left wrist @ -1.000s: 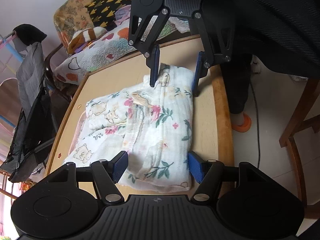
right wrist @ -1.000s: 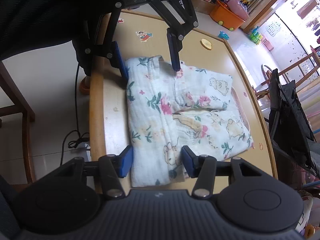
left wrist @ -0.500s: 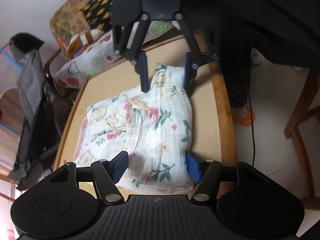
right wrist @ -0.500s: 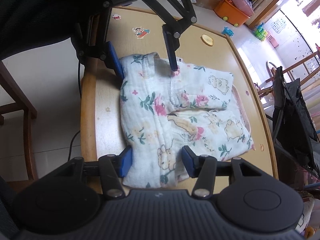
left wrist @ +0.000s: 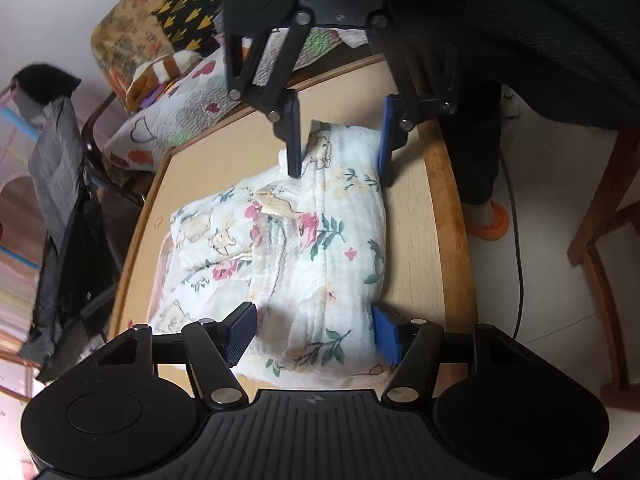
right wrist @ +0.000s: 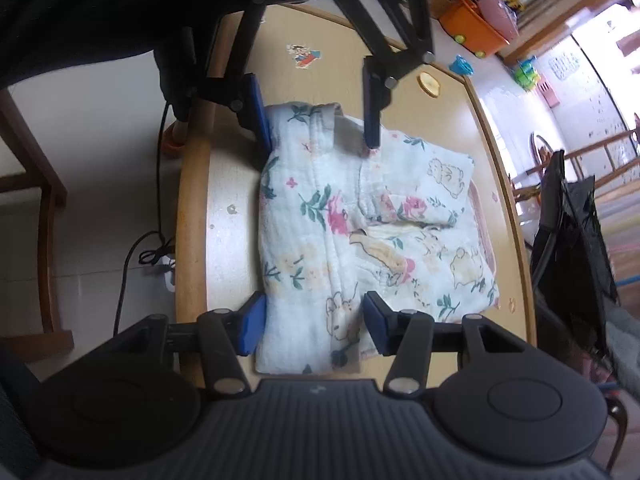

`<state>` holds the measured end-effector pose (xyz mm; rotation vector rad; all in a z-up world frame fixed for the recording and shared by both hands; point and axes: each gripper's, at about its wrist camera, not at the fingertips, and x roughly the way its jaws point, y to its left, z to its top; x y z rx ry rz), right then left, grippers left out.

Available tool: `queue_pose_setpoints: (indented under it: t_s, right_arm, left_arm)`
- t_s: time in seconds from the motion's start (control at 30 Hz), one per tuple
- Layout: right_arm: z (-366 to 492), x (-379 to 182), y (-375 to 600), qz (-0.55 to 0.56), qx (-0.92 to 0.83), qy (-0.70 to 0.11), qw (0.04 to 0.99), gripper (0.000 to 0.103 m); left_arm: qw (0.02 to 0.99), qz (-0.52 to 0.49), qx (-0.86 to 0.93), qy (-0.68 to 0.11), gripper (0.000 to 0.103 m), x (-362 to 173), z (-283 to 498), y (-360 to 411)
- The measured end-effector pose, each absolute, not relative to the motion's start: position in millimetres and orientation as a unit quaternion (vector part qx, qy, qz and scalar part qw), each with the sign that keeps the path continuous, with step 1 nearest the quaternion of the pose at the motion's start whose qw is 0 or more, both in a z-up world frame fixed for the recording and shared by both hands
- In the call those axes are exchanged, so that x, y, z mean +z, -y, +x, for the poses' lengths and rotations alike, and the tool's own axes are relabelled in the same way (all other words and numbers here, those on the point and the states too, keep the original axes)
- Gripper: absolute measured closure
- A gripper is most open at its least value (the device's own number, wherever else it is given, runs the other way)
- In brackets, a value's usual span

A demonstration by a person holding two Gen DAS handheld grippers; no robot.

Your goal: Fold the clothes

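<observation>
Mid-fold: floral muslin garment (left wrist: 320,240) on tabletop (left wrist: 412,240). Left tool (left wrist: 314,332) half-wide, closing astride near end; right tool (right wrist: 312,328) half-wide astride opposite end, grip uncertain. Next, likely: pinch both, fold over.

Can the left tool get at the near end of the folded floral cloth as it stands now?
Probably yes: the left tool, its jaws closing, already straddles the folded floral cloth, and nothing blocks it.

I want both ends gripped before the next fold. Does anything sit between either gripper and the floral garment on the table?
Nothing visible does. The left gripper straddles one end of the floral garment, its jaws closing with the cloth between them; the right gripper straddles the opposite end. Only cloth lies between the fingers.
</observation>
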<state>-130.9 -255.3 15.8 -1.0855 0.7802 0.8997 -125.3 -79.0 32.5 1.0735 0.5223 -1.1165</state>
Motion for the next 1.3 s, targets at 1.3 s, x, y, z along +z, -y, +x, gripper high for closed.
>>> queue_pose_setpoints:
  t_s: [1.3]
  right_arm:
    - [-31.2,37.5,267.7,-0.186,0.537,-0.621,0.54,0.089]
  left_arm:
    - [0.575,0.15,-0.605,-0.53,0.087,18.0,-47.8,57.8]
